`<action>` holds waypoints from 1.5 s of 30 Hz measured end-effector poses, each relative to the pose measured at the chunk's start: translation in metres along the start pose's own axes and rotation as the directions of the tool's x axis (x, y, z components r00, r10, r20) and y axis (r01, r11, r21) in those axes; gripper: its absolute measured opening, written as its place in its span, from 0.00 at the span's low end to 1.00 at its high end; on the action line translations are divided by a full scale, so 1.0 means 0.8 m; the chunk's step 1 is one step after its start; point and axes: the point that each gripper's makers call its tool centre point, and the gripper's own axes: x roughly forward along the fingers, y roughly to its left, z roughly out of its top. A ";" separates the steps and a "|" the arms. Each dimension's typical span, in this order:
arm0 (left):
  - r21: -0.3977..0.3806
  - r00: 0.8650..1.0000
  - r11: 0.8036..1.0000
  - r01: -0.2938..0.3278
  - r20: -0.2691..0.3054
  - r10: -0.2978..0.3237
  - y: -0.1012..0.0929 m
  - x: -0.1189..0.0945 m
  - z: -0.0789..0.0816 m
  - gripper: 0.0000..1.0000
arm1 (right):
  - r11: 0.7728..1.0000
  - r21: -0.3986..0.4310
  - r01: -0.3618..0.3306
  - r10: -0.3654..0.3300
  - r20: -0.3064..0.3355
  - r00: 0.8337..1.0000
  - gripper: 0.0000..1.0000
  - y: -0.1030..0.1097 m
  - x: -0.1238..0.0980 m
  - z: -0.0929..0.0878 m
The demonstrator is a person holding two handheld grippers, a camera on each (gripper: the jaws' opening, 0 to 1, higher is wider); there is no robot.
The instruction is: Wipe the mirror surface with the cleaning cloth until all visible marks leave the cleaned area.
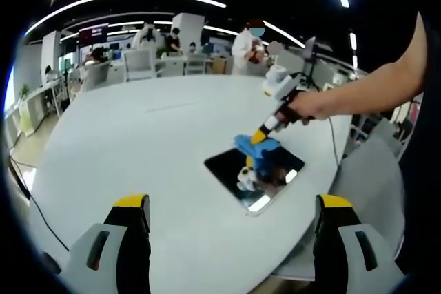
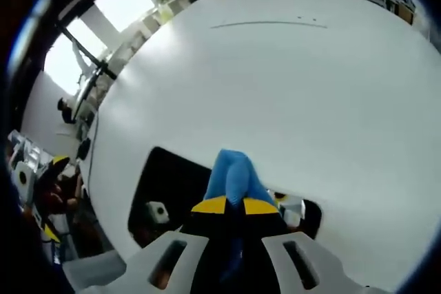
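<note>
— On the bench [image 1: 138, 142], item one?
— Mirror [image 1: 231, 170]: flat, rigid, glossy, likely fragile and slippery; leave lying.
— Item two?
— Cleaning cloth [image 2: 231, 173]: blue, soft, light; lying bunched on the mirror, pinched at its near end by the right gripper [image 2: 233, 206], jaws pressed together.
— Left gripper [image 1: 234, 204]?
— Near the mirror, jaws spread, empty.

I'm counting one mirror [image 1: 253, 174] lying on one white table [image 1: 138, 142], with one blue cleaning cloth [image 1: 258, 147] sitting on it. Two grippers are showing: left gripper [image 1: 231, 228] at 6 o'clock, right gripper [image 1: 260, 135] around 3. I'm also seeing one person in white [image 1: 248, 47] standing at 12.
</note>
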 end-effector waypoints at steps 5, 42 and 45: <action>0.004 1.000 1.000 0.000 0.003 0.000 0.000 0.000 0.004 1.00 | 1.000 0.004 0.009 -0.009 -0.001 1.000 0.02 -0.009 -0.004 -0.002; 0.013 1.000 1.000 0.000 0.024 -0.001 -0.010 0.001 0.010 1.00 | 0.997 0.075 -0.019 0.016 0.038 0.999 0.02 0.012 -0.028 -0.066; 0.012 1.000 1.000 0.001 0.026 -0.002 -0.013 0.001 0.010 1.00 | 0.997 0.078 -0.025 0.022 0.038 0.999 0.02 0.015 -0.031 -0.073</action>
